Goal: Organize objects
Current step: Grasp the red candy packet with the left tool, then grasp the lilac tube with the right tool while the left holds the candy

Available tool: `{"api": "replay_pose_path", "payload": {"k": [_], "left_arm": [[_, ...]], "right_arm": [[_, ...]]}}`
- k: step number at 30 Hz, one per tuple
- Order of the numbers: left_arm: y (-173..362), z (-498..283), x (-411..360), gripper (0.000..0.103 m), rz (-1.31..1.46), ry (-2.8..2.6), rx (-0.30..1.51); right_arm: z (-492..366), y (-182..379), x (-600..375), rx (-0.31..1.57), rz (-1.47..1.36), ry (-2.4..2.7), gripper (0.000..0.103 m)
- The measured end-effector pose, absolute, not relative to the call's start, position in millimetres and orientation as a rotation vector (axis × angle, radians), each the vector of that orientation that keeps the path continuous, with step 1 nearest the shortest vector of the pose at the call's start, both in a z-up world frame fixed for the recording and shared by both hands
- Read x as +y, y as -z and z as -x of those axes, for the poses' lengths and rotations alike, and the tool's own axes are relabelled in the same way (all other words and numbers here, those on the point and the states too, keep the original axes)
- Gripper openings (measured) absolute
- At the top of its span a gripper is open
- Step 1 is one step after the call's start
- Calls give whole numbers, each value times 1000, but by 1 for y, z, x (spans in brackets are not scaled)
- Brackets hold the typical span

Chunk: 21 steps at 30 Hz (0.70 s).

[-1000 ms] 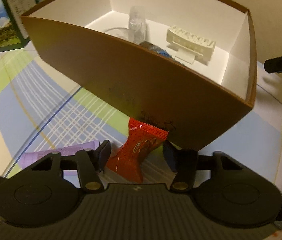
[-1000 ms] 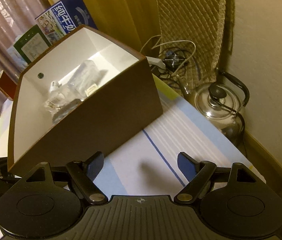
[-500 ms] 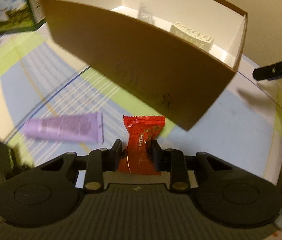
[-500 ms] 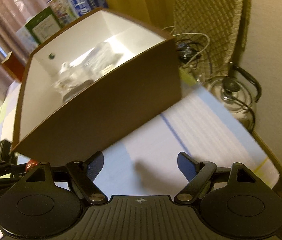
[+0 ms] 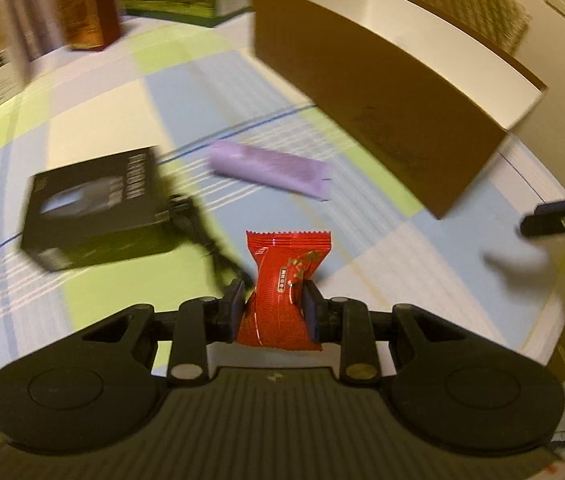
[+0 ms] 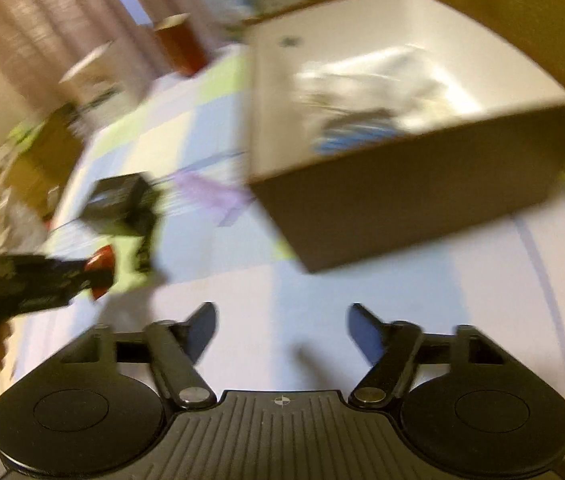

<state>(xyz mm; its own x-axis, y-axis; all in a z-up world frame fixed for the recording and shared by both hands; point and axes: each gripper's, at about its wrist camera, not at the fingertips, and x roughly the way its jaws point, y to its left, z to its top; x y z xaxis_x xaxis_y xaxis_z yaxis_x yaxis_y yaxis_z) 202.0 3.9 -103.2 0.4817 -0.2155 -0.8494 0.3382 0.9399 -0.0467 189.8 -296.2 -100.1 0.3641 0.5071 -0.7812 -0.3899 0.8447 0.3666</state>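
Left of the brown box (image 5: 382, 92) lie a purple tube (image 5: 270, 170) and black carton (image 5: 94, 208), while the left gripper (image 5: 273, 307) pinches a red candy packet (image 5: 282, 288) above the cloth (right gripper (image 6: 282, 332) spread, empty).

You've got one red candy packet (image 5: 282, 292), one purple tube (image 5: 268, 168), one black box (image 5: 96, 208) and one brown box (image 5: 382, 92) on the tablecloth (image 5: 102, 112). Two grippers in play: left gripper (image 5: 272, 306), right gripper (image 6: 282, 330). What's piled inside the brown box is too blurred to count.
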Motion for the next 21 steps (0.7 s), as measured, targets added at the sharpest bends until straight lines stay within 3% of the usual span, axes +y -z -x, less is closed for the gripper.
{"api": "replay_pose_path", "payload": {"k": [8,21], "left_arm": [[83,-188,59,26,-67,191,972],[67,-197,132,26,31,-14,922]], "right_arm": [[-194,84,-223,940,-29,-774,45],[-270,100,-132,893,135,-816,44]]}}
